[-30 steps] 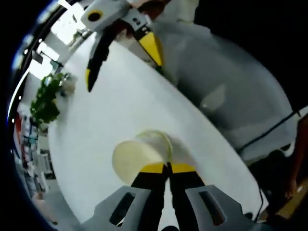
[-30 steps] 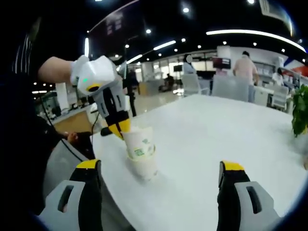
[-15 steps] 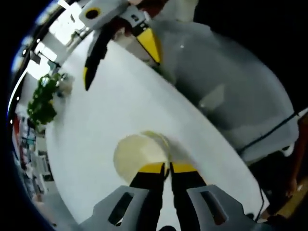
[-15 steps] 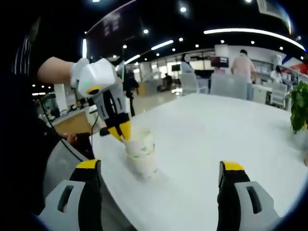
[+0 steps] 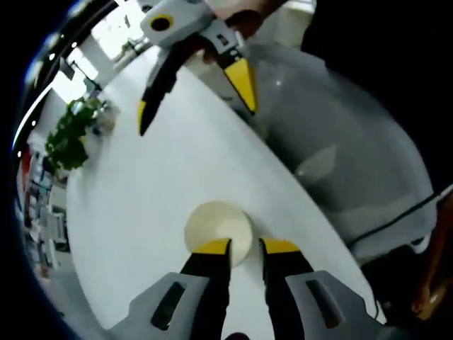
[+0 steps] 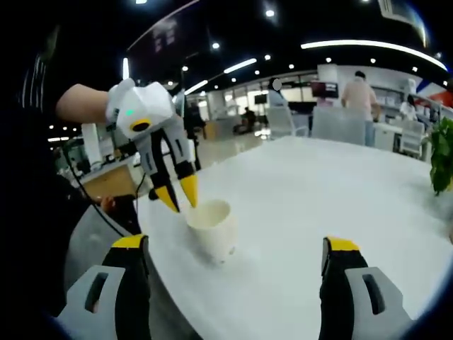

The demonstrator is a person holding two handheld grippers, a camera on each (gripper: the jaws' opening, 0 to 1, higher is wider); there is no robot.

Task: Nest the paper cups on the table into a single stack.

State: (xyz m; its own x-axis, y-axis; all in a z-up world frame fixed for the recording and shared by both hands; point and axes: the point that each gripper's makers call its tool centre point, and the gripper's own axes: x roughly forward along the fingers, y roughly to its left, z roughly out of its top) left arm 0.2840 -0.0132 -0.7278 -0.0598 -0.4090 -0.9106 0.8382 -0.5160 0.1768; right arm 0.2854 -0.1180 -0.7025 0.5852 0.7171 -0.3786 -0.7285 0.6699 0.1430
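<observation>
A nested stack of white paper cups (image 6: 212, 228) stands upright near the edge of the white table (image 6: 340, 184). In the left gripper view I look down into the cup stack (image 5: 217, 230) from above. My left gripper (image 5: 245, 248) is open, its yellow tips just off the rim and holding nothing. From the right gripper view the left gripper (image 6: 178, 197) hangs slightly above the rim on the stack's left. My right gripper (image 6: 235, 244) is wide open and empty, short of the stack. It appears as the right gripper (image 5: 195, 99) further along the table.
The table edge (image 5: 297, 191) runs close beside the stack, with grey floor and a cable beyond. A potted plant (image 5: 67, 138) sits at the far side of the table, also seen as the plant (image 6: 442, 159). People and chairs (image 6: 340, 124) are in the background.
The upper cup, held tilted by my left gripper, has dropped fully into the lower cup. The left gripper has opened and lifted off the rim. The right gripper stayed put.
</observation>
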